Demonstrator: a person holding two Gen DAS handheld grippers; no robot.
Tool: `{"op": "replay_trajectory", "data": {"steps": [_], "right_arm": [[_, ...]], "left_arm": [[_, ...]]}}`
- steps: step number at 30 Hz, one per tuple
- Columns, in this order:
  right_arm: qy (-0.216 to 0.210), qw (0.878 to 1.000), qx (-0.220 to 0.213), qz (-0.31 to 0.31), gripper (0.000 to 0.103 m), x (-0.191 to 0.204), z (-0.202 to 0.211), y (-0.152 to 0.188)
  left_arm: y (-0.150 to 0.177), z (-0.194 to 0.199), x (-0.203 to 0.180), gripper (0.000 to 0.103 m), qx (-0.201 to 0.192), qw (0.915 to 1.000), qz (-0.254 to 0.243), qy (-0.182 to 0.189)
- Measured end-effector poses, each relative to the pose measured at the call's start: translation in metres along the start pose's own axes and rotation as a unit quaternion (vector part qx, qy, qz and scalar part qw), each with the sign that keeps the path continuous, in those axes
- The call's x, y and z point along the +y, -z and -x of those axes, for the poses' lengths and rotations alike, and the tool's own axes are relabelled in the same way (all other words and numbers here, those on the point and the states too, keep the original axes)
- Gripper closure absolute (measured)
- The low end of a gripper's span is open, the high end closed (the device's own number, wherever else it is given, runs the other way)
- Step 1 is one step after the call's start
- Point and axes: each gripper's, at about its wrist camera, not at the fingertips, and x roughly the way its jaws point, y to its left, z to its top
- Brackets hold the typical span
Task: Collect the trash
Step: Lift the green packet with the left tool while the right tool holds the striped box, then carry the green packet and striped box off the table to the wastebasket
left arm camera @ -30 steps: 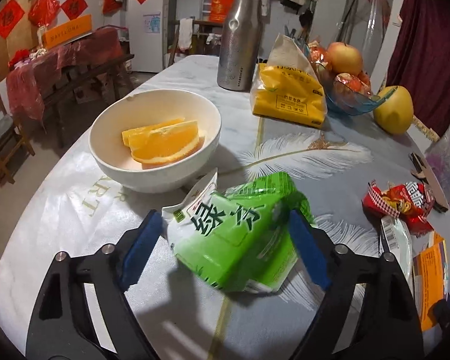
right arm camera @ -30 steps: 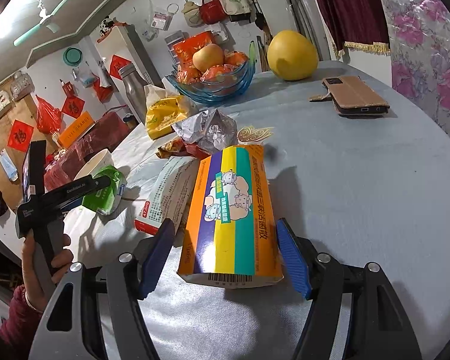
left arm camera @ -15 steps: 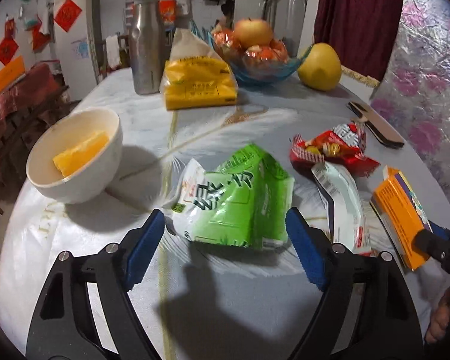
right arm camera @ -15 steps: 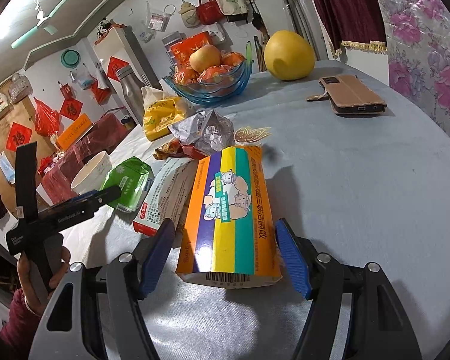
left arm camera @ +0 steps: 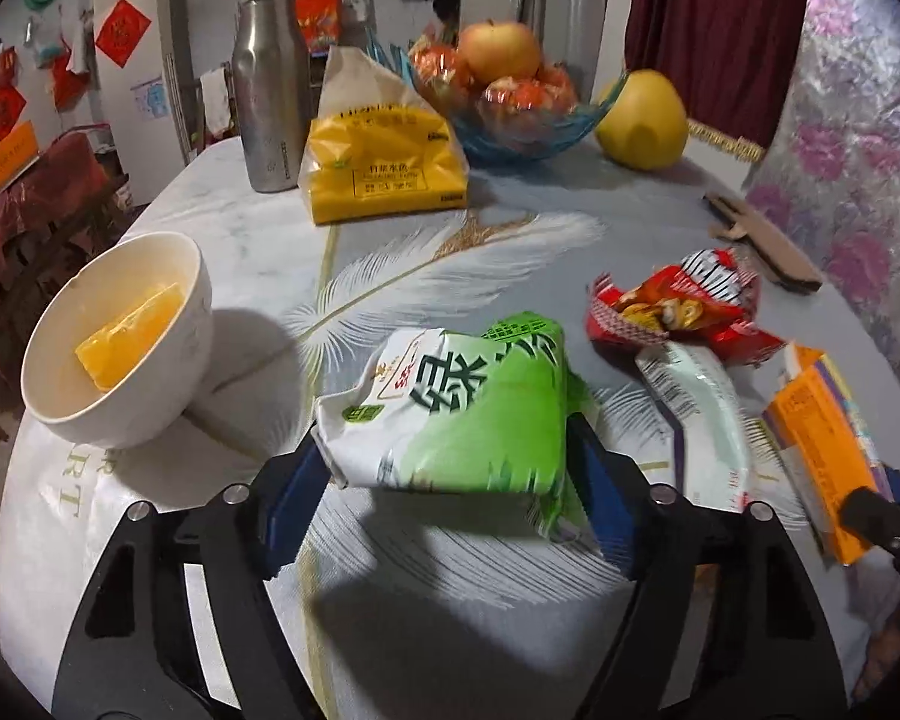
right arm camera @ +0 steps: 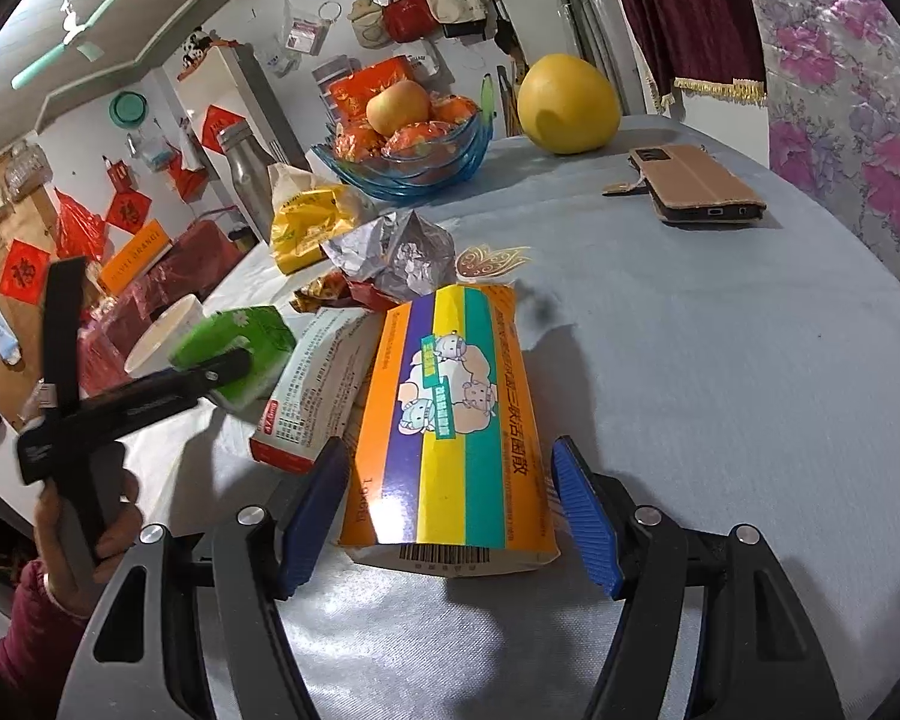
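A green and white bag (left arm camera: 468,414) sits between the jaws of my left gripper (left arm camera: 444,456), just above its own shadow on the table. The jaws are closing, and both blue pads touch the bag's sides. In the right wrist view, one left finger (right arm camera: 210,372) lies across the green bag (right arm camera: 240,330). My right gripper (right arm camera: 450,462) is shut on a striped orange, yellow and teal box (right arm camera: 444,420) that lies lengthwise between its pads. From the left wrist view, the same box (left arm camera: 816,432) shows at the right edge.
Near the box lie a white packet (left arm camera: 702,414), a red snack wrapper (left arm camera: 678,312) and crumpled foil (right arm camera: 396,252). A bowl of orange slices (left arm camera: 168,276) stands left. Behind are a steel bottle (left arm camera: 270,78), a yellow bag (left arm camera: 384,174), a fruit bowl (left arm camera: 498,144), a pomelo (left arm camera: 642,120) and a phone (right arm camera: 696,186).
My left gripper has swung to the right, and its jaws have narrowed onto the green bag. The right gripper and its box have not moved.
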Motion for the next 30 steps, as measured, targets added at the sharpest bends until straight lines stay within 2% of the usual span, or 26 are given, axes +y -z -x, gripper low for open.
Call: {"op": "replay_trajectory", "data": {"steps": [4,5,9,14,20,22,26,30], "right_arm": [[0.014,1.000,0.004,0.018,0.035,0.007,-0.003,0.000],[0.014,1.000,0.005,0.021,0.043,0.007,-0.003,0.000],[0.018,0.999,-0.001,0.035,0.045,0.012,-0.001,0.002],[0.029,0.999,-0.001,0.039,0.045,0.013,-0.001,0.001],[0.026,0.999,0.003,0.035,0.044,0.011,-0.002,0.001],[0.027,0.999,-0.001,0.037,0.045,0.011,-0.001,0.001],[0.032,0.998,-0.029,0.038,0.046,0.012,0.012,0.003],[0.014,0.999,-0.050,0.009,0.046,0.008,0.036,0.014]], "left_arm": [[0.004,0.010,0.001,0.031,-0.006,0.9998,0.008,0.019],[0.005,0.014,0.001,0.032,-0.013,0.9997,0.006,0.021],[0.006,0.029,0.000,0.033,-0.035,0.9989,0.002,0.032],[0.010,0.025,-0.002,0.032,-0.019,0.9991,0.001,0.038],[0.009,0.015,-0.003,0.026,-0.014,0.9997,-0.004,0.019],[0.009,0.012,-0.005,0.027,-0.008,0.9998,-0.008,0.018],[0.012,0.026,-0.011,0.031,-0.035,0.9988,-0.027,0.019],[0.023,0.053,-0.011,0.032,-0.066,0.9968,-0.019,0.042]]}}
